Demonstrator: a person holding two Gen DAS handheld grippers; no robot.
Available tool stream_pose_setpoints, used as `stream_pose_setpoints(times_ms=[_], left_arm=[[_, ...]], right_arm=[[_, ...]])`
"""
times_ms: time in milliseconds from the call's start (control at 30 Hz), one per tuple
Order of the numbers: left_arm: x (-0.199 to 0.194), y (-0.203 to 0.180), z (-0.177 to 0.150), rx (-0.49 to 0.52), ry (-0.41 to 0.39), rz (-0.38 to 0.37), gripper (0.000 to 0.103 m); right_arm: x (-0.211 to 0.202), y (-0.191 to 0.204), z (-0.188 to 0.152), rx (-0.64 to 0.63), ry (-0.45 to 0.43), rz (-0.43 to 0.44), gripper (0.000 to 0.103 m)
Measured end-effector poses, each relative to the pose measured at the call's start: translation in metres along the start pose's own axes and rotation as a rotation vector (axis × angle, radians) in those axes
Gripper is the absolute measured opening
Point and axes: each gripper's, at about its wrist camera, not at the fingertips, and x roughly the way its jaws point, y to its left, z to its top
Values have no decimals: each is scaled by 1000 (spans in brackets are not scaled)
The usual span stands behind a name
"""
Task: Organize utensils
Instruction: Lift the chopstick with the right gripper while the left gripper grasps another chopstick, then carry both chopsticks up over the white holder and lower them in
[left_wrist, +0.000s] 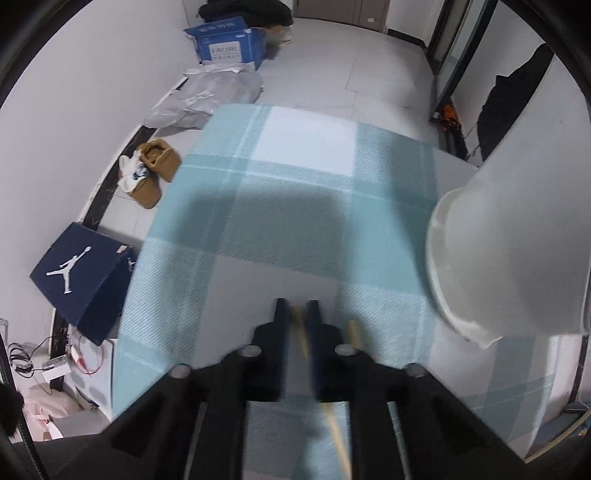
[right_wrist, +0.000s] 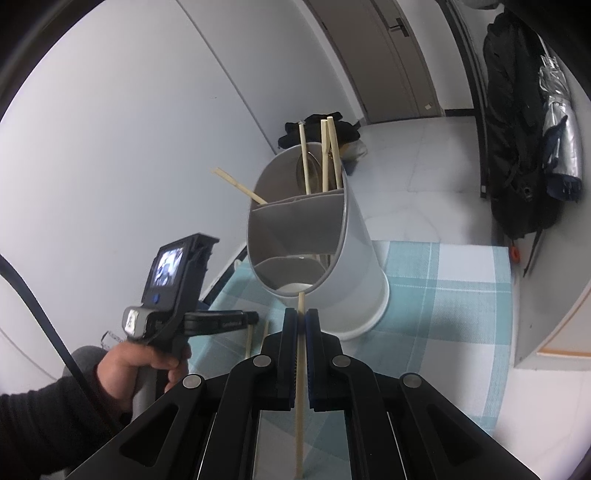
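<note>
A white utensil holder (right_wrist: 354, 266) with grey dividers stands on the checked tablecloth (right_wrist: 443, 295); it also shows at the right in the left wrist view (left_wrist: 509, 258). Its far compartment holds several wooden chopsticks (right_wrist: 325, 158) and a spoon (right_wrist: 314, 170); one chopstick (right_wrist: 240, 186) leans out to the left. My right gripper (right_wrist: 301, 325) is shut on a chopstick (right_wrist: 300, 387), its tip at the holder's near rim. My left gripper (left_wrist: 297, 317) is shut on a chopstick (left_wrist: 301, 336) just above the cloth. Another chopstick (left_wrist: 356, 334) lies right of its fingers.
The left gripper body (right_wrist: 177, 295) and the hand holding it sit left of the holder in the right wrist view. Beyond the table's left edge are a navy shoe box (left_wrist: 85, 280), brown slippers (left_wrist: 155, 173) and a blue carton (left_wrist: 229, 44). A black backpack (right_wrist: 517, 147) hangs at right.
</note>
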Motion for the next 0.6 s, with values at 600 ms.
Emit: stream_pose_setpoints(times_ms=[600], left_arm=[[-120,24,-30,-104,-451,-206,1]], right_arm=[[-11,32,-7,-76,-85,-52,3]])
